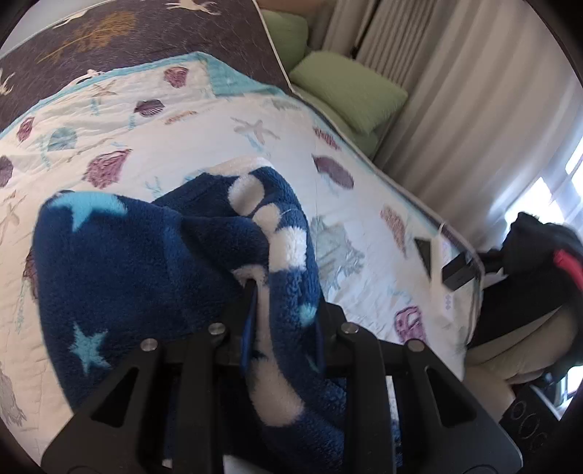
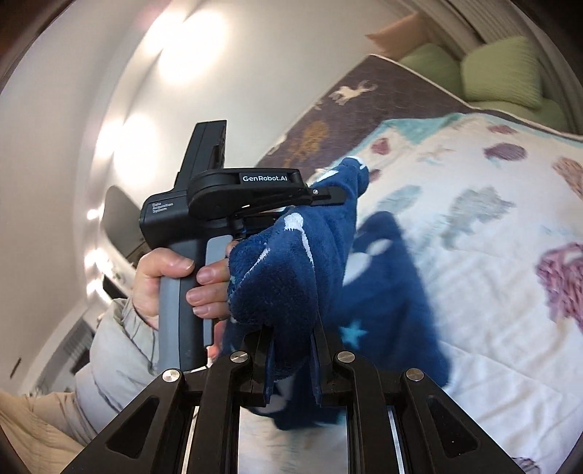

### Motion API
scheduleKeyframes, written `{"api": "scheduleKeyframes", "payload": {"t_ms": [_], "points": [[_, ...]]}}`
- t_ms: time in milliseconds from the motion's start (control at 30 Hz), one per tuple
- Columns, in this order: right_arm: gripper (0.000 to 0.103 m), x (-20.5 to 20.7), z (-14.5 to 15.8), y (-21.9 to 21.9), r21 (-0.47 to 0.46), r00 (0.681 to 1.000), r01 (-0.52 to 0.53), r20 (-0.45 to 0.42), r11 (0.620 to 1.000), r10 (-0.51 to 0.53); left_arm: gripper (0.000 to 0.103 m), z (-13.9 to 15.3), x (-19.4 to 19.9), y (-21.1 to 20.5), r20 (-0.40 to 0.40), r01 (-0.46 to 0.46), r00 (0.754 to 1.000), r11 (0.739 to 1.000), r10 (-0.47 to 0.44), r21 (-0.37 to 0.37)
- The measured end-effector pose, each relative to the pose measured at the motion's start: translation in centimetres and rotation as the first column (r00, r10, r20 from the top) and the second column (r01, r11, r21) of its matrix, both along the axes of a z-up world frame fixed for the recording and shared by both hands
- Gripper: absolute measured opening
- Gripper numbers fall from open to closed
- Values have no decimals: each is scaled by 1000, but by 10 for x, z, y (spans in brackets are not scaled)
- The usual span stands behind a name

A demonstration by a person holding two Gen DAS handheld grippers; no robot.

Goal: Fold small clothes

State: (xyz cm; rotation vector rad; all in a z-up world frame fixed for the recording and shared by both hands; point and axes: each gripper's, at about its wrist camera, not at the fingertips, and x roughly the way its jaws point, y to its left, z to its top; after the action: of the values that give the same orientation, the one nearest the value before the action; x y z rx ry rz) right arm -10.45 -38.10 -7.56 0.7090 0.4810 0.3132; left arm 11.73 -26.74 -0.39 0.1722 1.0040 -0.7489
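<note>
Holding the blue fleece garment [image 1: 153, 262] in both grippers, you have it bunched above the quilt [image 1: 226, 120] that covers the bed. Seen from your left wrist, the garment's dark blue pile with pale stars and white spots hangs in a heap over the quilt's near half, while the quilt's far left corner meets a dark blanket [image 1: 145, 32] printed with deer. Your left gripper [image 1: 284, 313] has its jaws nearly closed, and a fold of the fleece is pinched between them, with more cloth spilling down over the fingers. Past the quilt's right edge lie green pillows [image 1: 349, 91] against pale curtains [image 1: 455, 73].

From your right wrist, your left hand [image 2: 171, 280] shows at the left, wrapped around the grey handle of the other gripper, which points toward the garment [image 2: 291, 262] and has a corner of it in its tip. Your right gripper [image 2: 291, 350] is narrowly set too, its jaws clamped on a thick wad of the same fleece. To the right, a loose part of the garment hangs blurred over the quilt [image 2: 473, 204], whether touching it you cannot tell.
</note>
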Motion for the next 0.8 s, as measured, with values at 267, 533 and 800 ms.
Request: {"api": "scheduleKeyframes", "payload": {"t_ms": [267,533,800], "points": [[15,-1,-38,-19,73,993,41,-111,996,-33,33,-28,-1,-27,-18,27,999,997,-26,67],[15,-9,-48,-27,83,983,75,-171,994,-60,42,-33,-12,-40,36,53,998,997,-55,50],[24,-12,-38,-19,-8,982,64,-177,998,-65,66,37,-33,16,176,53,984,992,-32,-117]]}}
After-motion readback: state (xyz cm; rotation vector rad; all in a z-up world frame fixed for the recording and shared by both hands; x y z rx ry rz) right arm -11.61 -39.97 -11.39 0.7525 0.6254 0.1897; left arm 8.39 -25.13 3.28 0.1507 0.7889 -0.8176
